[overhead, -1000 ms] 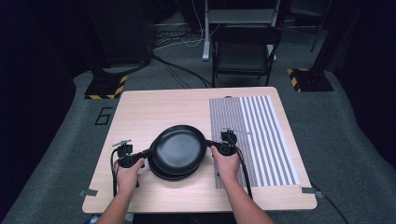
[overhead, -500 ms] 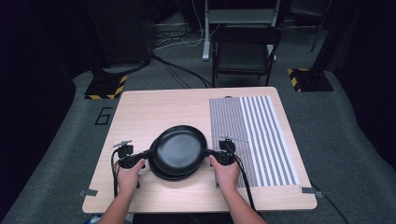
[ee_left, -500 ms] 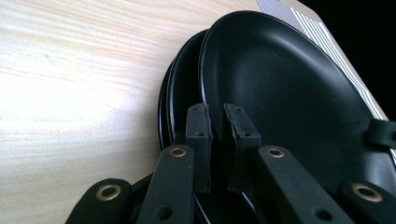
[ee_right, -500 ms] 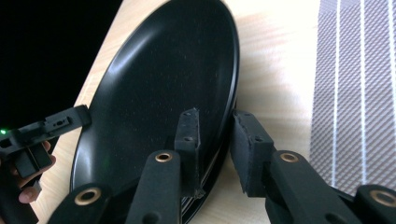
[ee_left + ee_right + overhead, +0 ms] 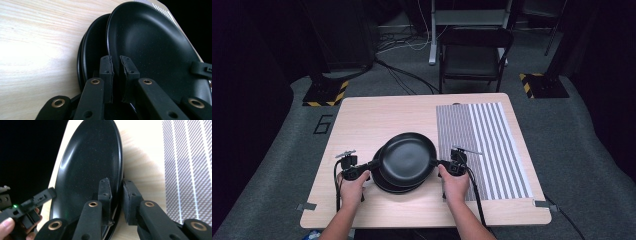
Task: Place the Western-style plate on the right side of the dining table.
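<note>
Both forearms enter from the bottom edge, roughly parallel, angled slightly inward. Left hand (image 5: 352,184) wraps its gripper body, left gripper (image 5: 373,164) pointing right, jaws clamped close together on a thin rim. Right hand (image 5: 455,183) grips likewise, right gripper (image 5: 438,163) pointing left, jaws just closing further, pinched with a rim between the pads. Grippers face each other, level, well apart.

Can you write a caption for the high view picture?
Two grippers clamp the top black plate above a stack.
</note>
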The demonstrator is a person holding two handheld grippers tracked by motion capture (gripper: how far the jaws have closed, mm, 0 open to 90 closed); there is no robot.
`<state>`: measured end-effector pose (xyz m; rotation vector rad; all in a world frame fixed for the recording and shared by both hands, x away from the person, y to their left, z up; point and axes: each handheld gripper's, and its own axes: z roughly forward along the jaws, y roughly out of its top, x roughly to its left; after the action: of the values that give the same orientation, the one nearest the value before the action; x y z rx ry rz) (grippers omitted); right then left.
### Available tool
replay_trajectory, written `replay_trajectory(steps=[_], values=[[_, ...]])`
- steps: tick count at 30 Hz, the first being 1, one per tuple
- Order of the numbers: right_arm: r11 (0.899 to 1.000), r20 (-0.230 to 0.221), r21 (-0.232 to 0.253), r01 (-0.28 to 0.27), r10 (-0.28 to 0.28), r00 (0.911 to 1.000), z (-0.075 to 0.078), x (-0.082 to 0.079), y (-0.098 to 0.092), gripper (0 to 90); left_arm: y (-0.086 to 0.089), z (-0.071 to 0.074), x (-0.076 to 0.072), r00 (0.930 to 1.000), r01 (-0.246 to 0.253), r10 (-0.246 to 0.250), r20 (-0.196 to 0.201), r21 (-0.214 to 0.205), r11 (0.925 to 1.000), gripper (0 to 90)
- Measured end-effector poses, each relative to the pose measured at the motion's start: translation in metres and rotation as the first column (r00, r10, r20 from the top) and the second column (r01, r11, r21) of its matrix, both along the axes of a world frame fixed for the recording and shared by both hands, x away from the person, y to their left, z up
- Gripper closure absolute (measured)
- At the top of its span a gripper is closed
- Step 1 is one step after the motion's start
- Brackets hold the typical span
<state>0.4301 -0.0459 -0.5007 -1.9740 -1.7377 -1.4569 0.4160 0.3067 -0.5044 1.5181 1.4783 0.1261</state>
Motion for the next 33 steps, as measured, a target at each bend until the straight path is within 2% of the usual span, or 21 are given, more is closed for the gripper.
replay_trajectory(steps=[3,4,5,10,12,15,19,23,27,29,31,33], values=[[1.0,0.013,0.005,0.009,-0.009,0.9999,0.003,0.004,-0.005,80.0,-0.004,-0.001,0.002,1.0,-0.008,0.008,-0.005,-0.02,0.9998,81.9],[1.0,0.003,0.017,0.015,-0.015,0.9999,0.004,0.005,-0.006,80.1,-0.005,-0.002,0.003,1.0,-0.007,0.007,-0.002,-0.02,0.9998,82.0],[0.999,-0.001,0.049,0.025,-0.025,0.9997,0.004,0.008,-0.01,80.2,-0.007,-0.002,0.003,0.9999,-0.013,0.013,-0.003,-0.028,0.9995,82.1],[0.999,0.007,0.031,0.04,-0.04,0.9992,0.005,0.007,-0.011,80.3,-0.009,-0.003,0.004,0.9999,-0.014,0.013,-0.004,-0.04,0.9991,82.2],[0.999,0.027,0.015,0.039,-0.039,0.9989,0.005,0.007,-0.011,80.4,-0.009,-0.003,0.003,0.9999,-0.013,0.013,-0.006,-0.045,0.9989,82.2],[0.999,0.034,0.017,0.037,-0.037,0.9987,0.004,0.008,-0.013,80.6,-0.01,-0.003,0.002,1.0,-0.01,0.01,-0.001,-0.038,0.9992,82.0],[0.999,0.037,0.016,0.044,-0.045,0.9983,0.005,0.008,-0.013,81.1,-0.012,-0.006,0.0,0.9998,-0.009,0.008,-0.02,-0.052,0.9986,78.7],[0.999,0.041,0.016,0.047,-0.047,0.998,0.004,0.008,-0.013,81.0,-0.014,-0.007,-0.001,0.9997,-0.014,0.013,-0.02,-0.053,0.9985,78.0],[0.999,0.039,0.017,0.048,-0.048,0.9981,0.004,0.008,-0.013,81.2,-0.019,-0.012,-0.004,0.9987,-0.002,-0.002,-0.051,-0.074,0.9972,74.6],[0.999,0.047,0.014,0.049,-0.05,0.9977,0.004,0.008,-0.013,81.4,-0.025,-0.013,-0.007,0.9985,-0.025,0.021,-0.05,-0.075,0.9968,72.7],[0.999,0.042,0.013,0.052,-0.053,0.9977,0.005,0.008,-0.012,81.7,-0.026,-0.013,-0.008,0.9989,-0.027,0.025,-0.04,-0.061,0.9978,72.3],[0.999,0.048,0.005,0.05,-0.05,0.9976,0.004,0.007,-0.012,81.7,-0.027,-0.014,-0.009,0.998,-0.046,0.042,-0.046,-0.079,0.9958,72.7]])
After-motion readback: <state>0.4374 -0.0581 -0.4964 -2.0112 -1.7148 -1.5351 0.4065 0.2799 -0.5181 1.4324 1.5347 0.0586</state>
